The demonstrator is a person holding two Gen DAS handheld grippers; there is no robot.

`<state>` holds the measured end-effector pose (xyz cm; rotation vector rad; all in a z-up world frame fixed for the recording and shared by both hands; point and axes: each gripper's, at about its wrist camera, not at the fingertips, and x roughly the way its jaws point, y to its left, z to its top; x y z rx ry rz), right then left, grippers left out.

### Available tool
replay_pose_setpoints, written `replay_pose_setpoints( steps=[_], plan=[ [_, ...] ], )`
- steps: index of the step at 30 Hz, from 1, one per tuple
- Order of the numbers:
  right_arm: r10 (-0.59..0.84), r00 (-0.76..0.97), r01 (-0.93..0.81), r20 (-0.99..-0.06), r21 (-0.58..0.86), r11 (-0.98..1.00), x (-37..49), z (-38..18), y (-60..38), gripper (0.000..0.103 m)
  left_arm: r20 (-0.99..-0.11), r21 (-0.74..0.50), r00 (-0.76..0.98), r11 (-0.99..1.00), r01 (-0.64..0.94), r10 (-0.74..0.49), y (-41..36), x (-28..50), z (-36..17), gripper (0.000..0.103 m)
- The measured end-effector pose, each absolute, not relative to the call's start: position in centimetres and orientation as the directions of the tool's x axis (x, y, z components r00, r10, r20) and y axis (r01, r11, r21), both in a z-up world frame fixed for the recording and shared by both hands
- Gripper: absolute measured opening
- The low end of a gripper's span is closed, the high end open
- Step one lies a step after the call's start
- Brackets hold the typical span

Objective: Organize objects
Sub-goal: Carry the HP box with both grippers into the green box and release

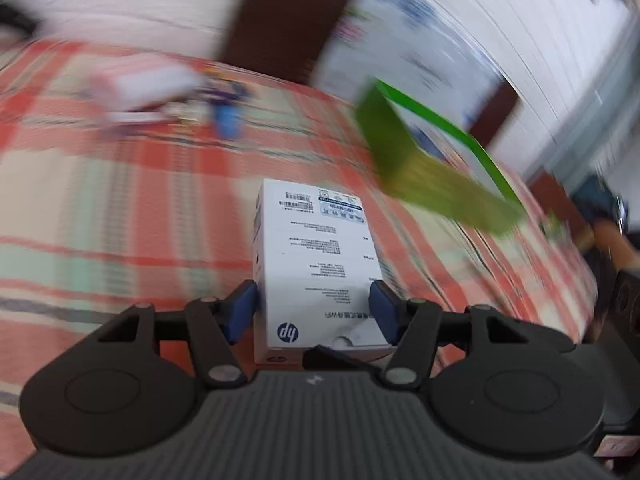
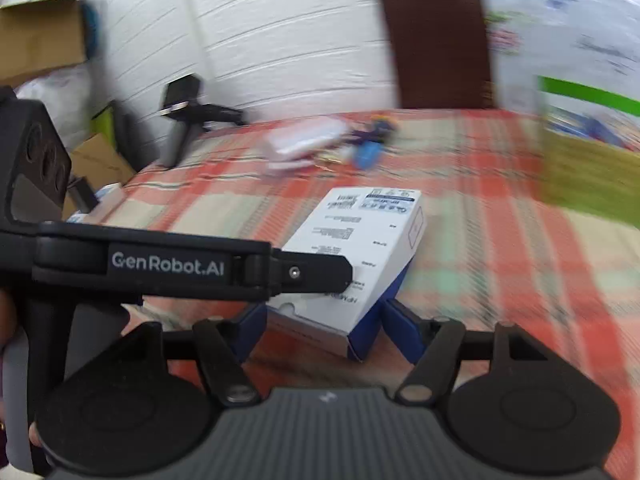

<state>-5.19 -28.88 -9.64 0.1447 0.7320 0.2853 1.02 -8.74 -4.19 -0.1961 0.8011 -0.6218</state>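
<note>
Motion blur obscures most of the scene. Left claw point(image 1: 314, 312) is clenched on the near end of the white HP box point(image 1: 316, 264), blue pads pressed against both its sides, above the plaid-covered desk point(image 1: 120, 200). Right claw point(image 2: 324, 332) stands released, its pads apart from the box corner between them; the left tool partly hides that box. Green basket point(image 1: 432, 160), right and farther off, is smeared and cut off. Small far items are unreadable.
</note>
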Motion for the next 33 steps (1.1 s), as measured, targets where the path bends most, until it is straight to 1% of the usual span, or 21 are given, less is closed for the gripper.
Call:
replay_pose_setpoints(
  steps=[2, 4, 6, 8, 10, 12, 15, 17, 19, 21, 23, 26, 28, 29, 31, 33],
  plan=[
    [0.272, 0.718, -0.141, -0.641, 0.249, 0.958, -7.8, -9.9, -31.4, 0.069, -0.628, -0.326, 0.487, 0.774, 0.543, -0.607, -12.9, 0.5, -3.9, 0.064],
    [0.242, 0.728, -0.085, -0.641, 0.267, 0.960, -10.1, -10.2, -33.5, 0.074, -0.635, -0.310, 0.432, 0.723, 0.617, -0.641, -16.4, 0.1, -4.0, 0.064],
    [0.219, 0.737, -0.035, -0.640, 0.287, 0.957, -11.9, -10.6, -35.3, 0.074, -0.634, -0.306, 0.379, 0.669, 0.678, -0.674, -19.4, 0.0, -4.2, 0.064],
    [0.207, 0.746, 0.004, -0.633, 0.316, 0.949, -13.3, -10.7, -37.2, 0.073, -0.634, -0.279, 0.375, 0.651, 0.706, -0.677, -21.4, 0.0, -4.1, 0.064],
    [0.185, 0.768, 0.032, -0.614, 0.324, 0.945, -14.5, -10.3, -39.1, 0.073, -0.631, -0.245, 0.434, 0.696, 0.675, -0.643, -21.4, -0.1, -3.4, 0.064],
    [0.172, 0.795, 0.041, -0.581, 0.335, 0.941, -15.5, -9.7, -40.8, 0.073, -0.630, -0.269, 0.462, 0.733, 0.624, -0.625, -19.5, 0.1, -2.4, 0.064],
    [0.118, 0.845, 0.068, -0.522, 0.322, 0.944, -16.7, -9.1, -43.6, 0.073, -0.641, -0.316, 0.474, 0.770, 0.555, -0.604, -16.1, -0.6, -1.3, 0.063],
    [0.098, 0.862, 0.100, -0.498, 0.357, 0.929, -16.4, -9.0, -46.0, 0.071, -0.665, -0.376, 0.427, 0.768, 0.518, -0.613, -14.8, -1.2, -1.4, 0.062],
    [0.109, 0.874, 0.115, -0.473, 0.419, 0.901, -15.2, -9.2, -47.9, 0.058, -0.670, -0.457, 0.356, 0.740, 0.493, -0.651, -14.8, -2.1, -2.1, 0.062],
    [0.119, 0.881, 0.124, -0.457, 0.468, 0.875, -13.7, -9.6, -49.1, 0.055, -0.674, -0.523, 0.282, 0.710, 0.471, -0.683, -15.8, -2.6, -3.2, 0.062],
    [0.141, 0.883, 0.115, -0.448, 0.497, 0.860, -12.0, -9.8, -49.4, 0.050, -0.678, -0.558, 0.236, 0.696, 0.452, -0.697, -17.1, -2.8, -4.3, 0.062],
    [0.183, 0.873, 0.090, -0.451, 0.520, 0.849, -10.1, -10.4, -49.3, 0.046, -0.697, -0.545, 0.218, 0.703, 0.457, -0.683, -19.2, -2.4, -5.3, 0.062],
    [0.229, 0.850, 0.072, -0.475, 0.535, 0.842, -9.3, -11.0, -48.7, 0.041, -0.703, -0.515, 0.241, 0.713, 0.475, -0.669, -20.0, -1.6, -5.5, 0.061],
    [0.249, 0.836, 0.069, -0.488, 0.544, 0.836, -9.2, -11.4, -48.4, 0.041, -0.705, -0.497, 0.262, 0.723, 0.480, -0.658, -20.1, -1.0, -5.3, 0.059],
    [0.265, 0.834, 0.060, -0.485, 0.556, 0.829, -10.3, -11.5, -47.6, 0.041, -0.703, -0.464, 0.321, 0.751, 0.469, -0.635, -19.4, 0.5, -4.8, 0.059],
    [0.319, 0.819, 0.021, -0.477, 0.581, 0.814, -11.7, -11.5, -46.6, 0.042, -0.695, -0.438, 0.397, 0.791, 0.428, -0.600, -18.0, 2.1, -4.1, 0.059]
  ],
)
